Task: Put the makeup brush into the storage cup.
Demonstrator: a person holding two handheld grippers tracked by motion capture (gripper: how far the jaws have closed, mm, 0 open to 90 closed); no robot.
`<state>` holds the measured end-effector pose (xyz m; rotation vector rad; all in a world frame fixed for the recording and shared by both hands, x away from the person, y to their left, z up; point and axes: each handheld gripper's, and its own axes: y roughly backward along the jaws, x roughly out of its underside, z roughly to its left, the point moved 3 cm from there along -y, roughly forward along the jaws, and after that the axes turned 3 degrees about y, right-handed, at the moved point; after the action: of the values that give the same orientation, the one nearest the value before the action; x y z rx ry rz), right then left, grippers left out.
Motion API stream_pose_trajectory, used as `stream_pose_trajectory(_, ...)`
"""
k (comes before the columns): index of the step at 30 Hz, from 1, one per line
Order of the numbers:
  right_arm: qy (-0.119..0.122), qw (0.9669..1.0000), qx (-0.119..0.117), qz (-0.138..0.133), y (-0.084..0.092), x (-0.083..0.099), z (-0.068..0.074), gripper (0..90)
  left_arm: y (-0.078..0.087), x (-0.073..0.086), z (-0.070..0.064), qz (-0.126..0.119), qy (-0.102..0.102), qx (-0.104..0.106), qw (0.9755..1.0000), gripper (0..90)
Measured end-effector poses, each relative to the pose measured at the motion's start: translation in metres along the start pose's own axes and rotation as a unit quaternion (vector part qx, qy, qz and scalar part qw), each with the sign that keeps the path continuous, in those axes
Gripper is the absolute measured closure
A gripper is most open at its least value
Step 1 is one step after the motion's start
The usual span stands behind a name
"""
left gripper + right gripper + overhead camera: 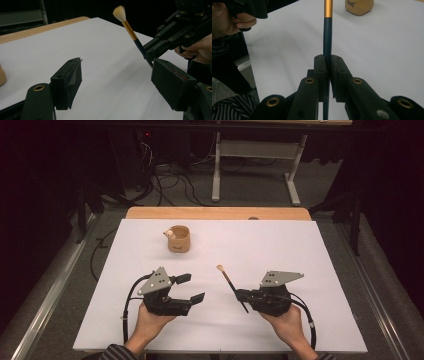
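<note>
**Brush pinched in right tongs, left tongs spread**

Right tongs [241, 295] pressed together on the dark handle of the brush [229, 283], bristles up and angled toward the cup [179, 239]. Left tongs [191, 288] spread wide, nothing between the pads, just beside the brush. Small dark writing on the tan cup's side, too blurred to read. Cup well back on the white desk [280, 245], apart from both tongs. Bare white surface all around, wide open room between cup and tongs; wooden edge at the far side.
</note>
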<state>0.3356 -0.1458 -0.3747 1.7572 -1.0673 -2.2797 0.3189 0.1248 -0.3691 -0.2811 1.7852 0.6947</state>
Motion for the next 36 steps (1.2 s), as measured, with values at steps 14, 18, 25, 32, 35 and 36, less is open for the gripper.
stream_pose_trajectory(14,0.006,1.0000,-0.001,-0.002,-0.007,-0.005,0.004,85.9,-0.018,-0.009,-0.004,-0.016,0.012,0.025,0.9995,27.6)
stream_pose_trajectory(18,0.010,0.9999,-0.002,-0.004,-0.010,-0.007,0.007,85.9,-0.021,-0.010,-0.006,-0.009,0.011,0.026,0.9996,27.6)
stream_pose_trajectory(25,0.015,0.9999,-0.005,-0.006,-0.014,-0.010,0.011,85.9,-0.029,-0.011,-0.009,0.001,0.013,0.037,0.9992,27.0)
stream_pose_trajectory(32,0.023,0.9997,-0.009,-0.003,-0.021,-0.011,0.017,85.9,-0.033,-0.010,-0.011,0.009,0.012,0.044,0.9989,30.4)
stream_pose_trajectory(35,0.023,0.9997,-0.012,-0.002,-0.023,-0.012,0.019,85.9,-0.034,-0.010,-0.011,0.011,0.015,0.046,0.9988,33.1)
stream_pose_trajectory(36,0.023,0.9997,-0.012,-0.002,-0.024,-0.012,0.020,85.9,-0.034,-0.010,-0.010,0.013,0.015,0.046,0.9988,33.8)
